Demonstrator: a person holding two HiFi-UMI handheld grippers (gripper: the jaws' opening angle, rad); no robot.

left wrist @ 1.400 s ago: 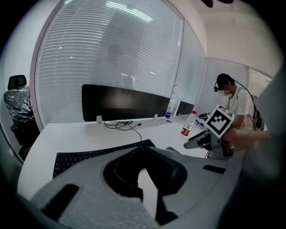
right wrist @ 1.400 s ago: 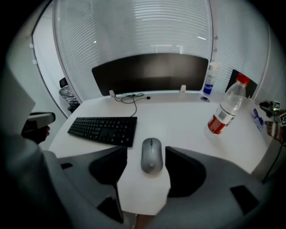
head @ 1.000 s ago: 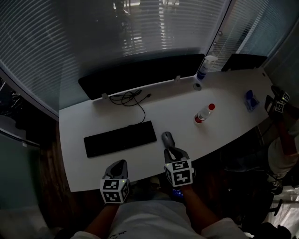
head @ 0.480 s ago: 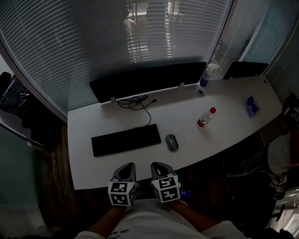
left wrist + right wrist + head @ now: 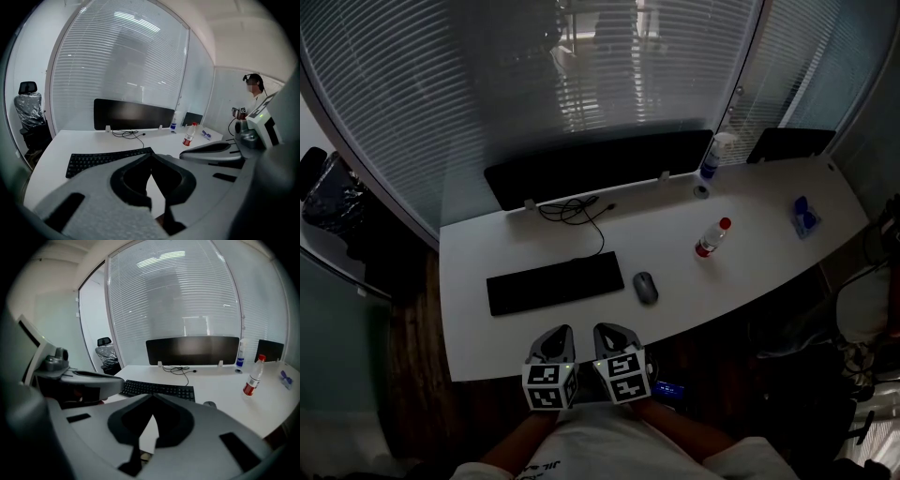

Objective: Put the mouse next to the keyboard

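Risks first. The mouse [image 5: 645,287] already lies on the tabletop [image 5: 750,206] just beside the right end of the keyboard [image 5: 555,282], ahead of the right gripper [image 5: 614,329] and slightly to its right. The task looks done, so the main risk is any further reach. With its jaws together, that gripper would shove the mouse rather than take it, sliding it away from the keyboard or into the keys. A pull back toward the grippers could drag it off the near edge. The bottle [image 5: 711,237] stands farther ahead and off to the right, well apart from the mouse, so tipping it is unlikely unless a reach overshoots. The left gripper [image 5: 554,330] sits right next to the right one, so they could bump if either swings sideways.

Grippers:
- **Right gripper:** jaws fully closed, tips meeting, nothing between them. It touches nothing and hangs at the near edge of the tabletop.
- **Left gripper:** the same, jaws closed tip to tip and empty, touching nothing. The keyboard is ahead of it and the mouse ahead to its right.
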